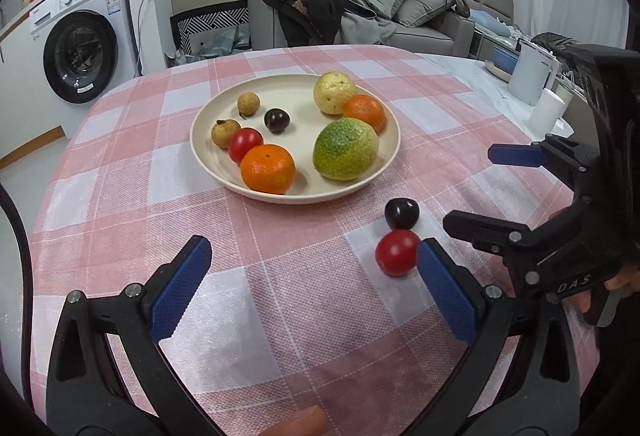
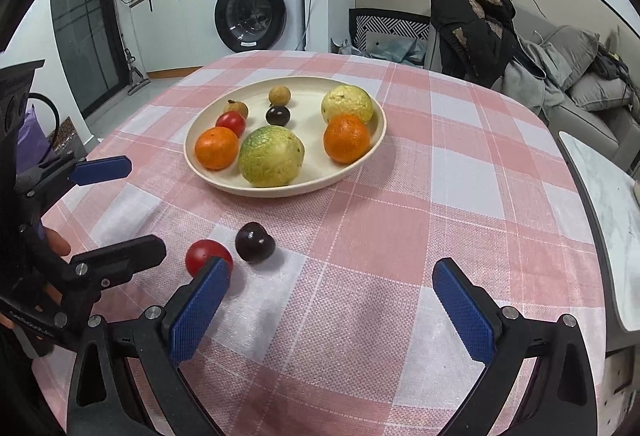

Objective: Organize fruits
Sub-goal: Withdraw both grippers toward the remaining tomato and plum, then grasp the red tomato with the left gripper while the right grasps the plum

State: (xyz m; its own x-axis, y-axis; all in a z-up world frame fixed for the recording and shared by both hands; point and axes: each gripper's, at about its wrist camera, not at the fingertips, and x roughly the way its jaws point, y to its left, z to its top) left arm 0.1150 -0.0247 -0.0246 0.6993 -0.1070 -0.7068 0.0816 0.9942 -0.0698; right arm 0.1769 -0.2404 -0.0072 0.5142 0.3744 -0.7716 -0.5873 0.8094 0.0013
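A cream plate (image 1: pixel 208 151) (image 2: pixel 360 159) in mid-table holds two oranges, a green fruit (image 1: pixel 345 148), a yellow fruit, a tomato, a dark plum and two longans. A red tomato (image 1: pixel 397 252) (image 2: pixel 204 254) and a dark plum (image 1: pixel 401 213) (image 2: pixel 254 242) lie on the checked cloth in front of the plate, touching. My left gripper (image 1: pixel 314 256) is open and empty, its right finger beside the tomato. My right gripper (image 2: pixel 332 274) is open and empty, its left finger in front of the tomato. It also shows at the right of the left wrist view (image 1: pixel 476 187).
The pink checked cloth (image 1: pixel 280 296) covers a round table. A marble side surface (image 2: pixel 600 175) with a white kettle (image 1: pixel 532 73) and a paper roll stands to the right. A washing machine, a sofa and a coat on a chair are behind.
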